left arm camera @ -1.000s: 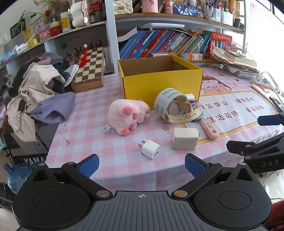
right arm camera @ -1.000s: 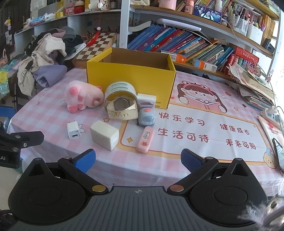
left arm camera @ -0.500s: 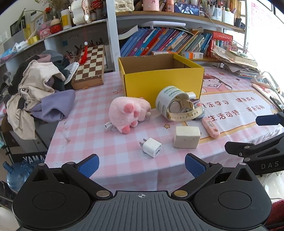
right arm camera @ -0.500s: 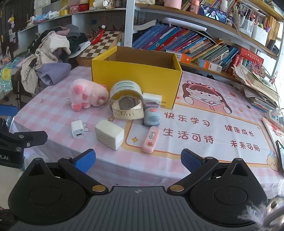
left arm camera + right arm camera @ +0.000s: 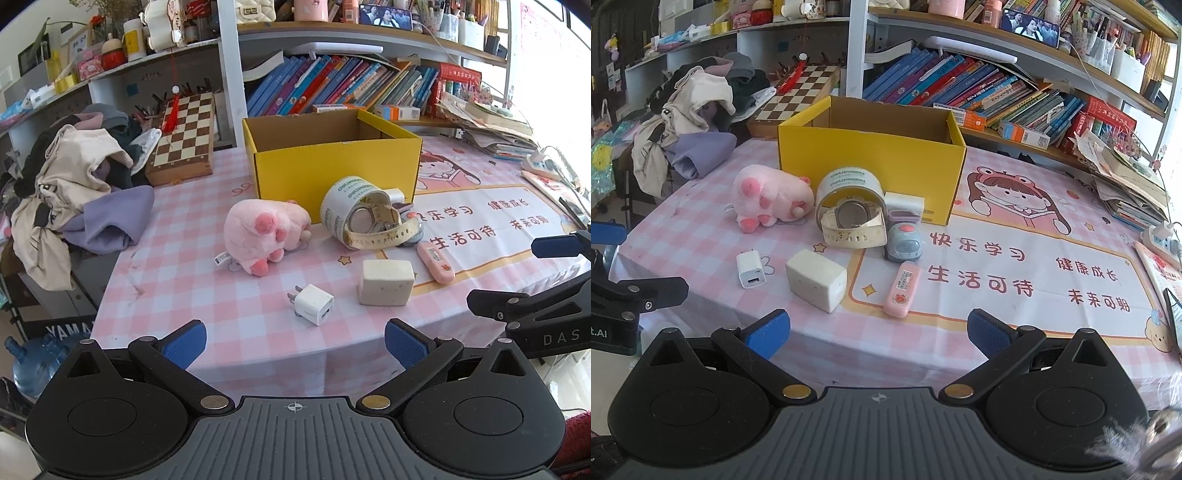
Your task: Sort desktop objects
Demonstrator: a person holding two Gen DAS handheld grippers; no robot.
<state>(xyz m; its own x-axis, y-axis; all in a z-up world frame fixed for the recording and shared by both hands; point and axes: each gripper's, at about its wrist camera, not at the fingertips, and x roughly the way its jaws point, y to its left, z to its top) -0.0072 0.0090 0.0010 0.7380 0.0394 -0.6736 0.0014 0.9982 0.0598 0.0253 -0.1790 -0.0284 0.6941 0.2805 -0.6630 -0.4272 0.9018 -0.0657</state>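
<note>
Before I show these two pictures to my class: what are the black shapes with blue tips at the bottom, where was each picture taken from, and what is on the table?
Each picture comes from a camera mounted on a hand-held gripper, looking forward along its two fingers. The black shapes are the gripper body; the blue tips are its finger pads. One view belongs to the left gripper, the other to the right gripper. Both are open and hold nothing.

On the pink checked tablecloth stand a yellow box, open at the top, and in front of it a pink plush toy, a tape roll with a watch against it, a small toy car, a white charger plug, a cream block and a pink stick-shaped item.
</note>
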